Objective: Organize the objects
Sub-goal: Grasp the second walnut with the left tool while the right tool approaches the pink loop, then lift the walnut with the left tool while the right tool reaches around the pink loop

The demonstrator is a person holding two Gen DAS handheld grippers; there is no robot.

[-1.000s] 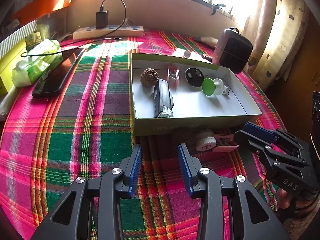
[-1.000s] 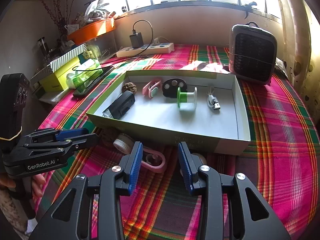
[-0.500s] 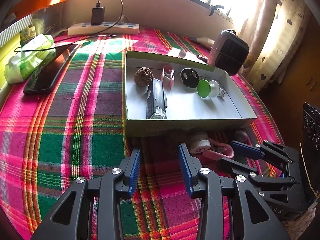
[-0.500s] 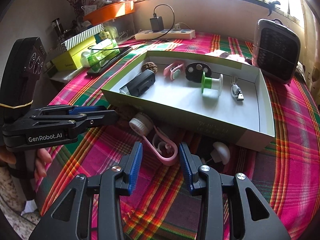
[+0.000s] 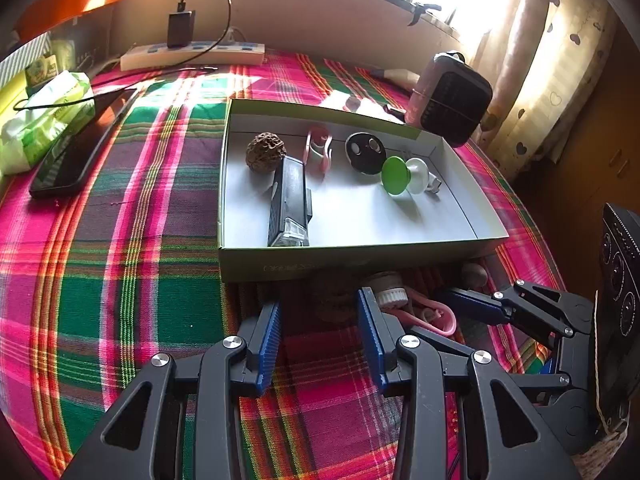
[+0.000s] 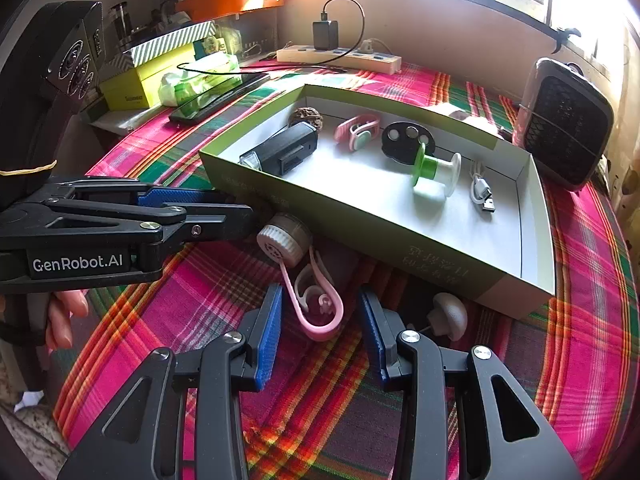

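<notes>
A shallow green-sided box holds a walnut, a black device, a pink clip, a black disc, a green-and-white spool and a USB cable. In front of it on the cloth lie a second walnut, a white-capped roll, a pink clip and a beige mushroom-shaped knob. My left gripper is open around the walnut. My right gripper is open around the pink clip's end.
A plaid cloth covers the round table. A dark heater stands at the back right. A phone, a wipes pack and a power strip lie at the back left.
Both grippers have moved forward toward the loose items in front of the box. The right one now straddles the pink clip, the left one the walnut.
</notes>
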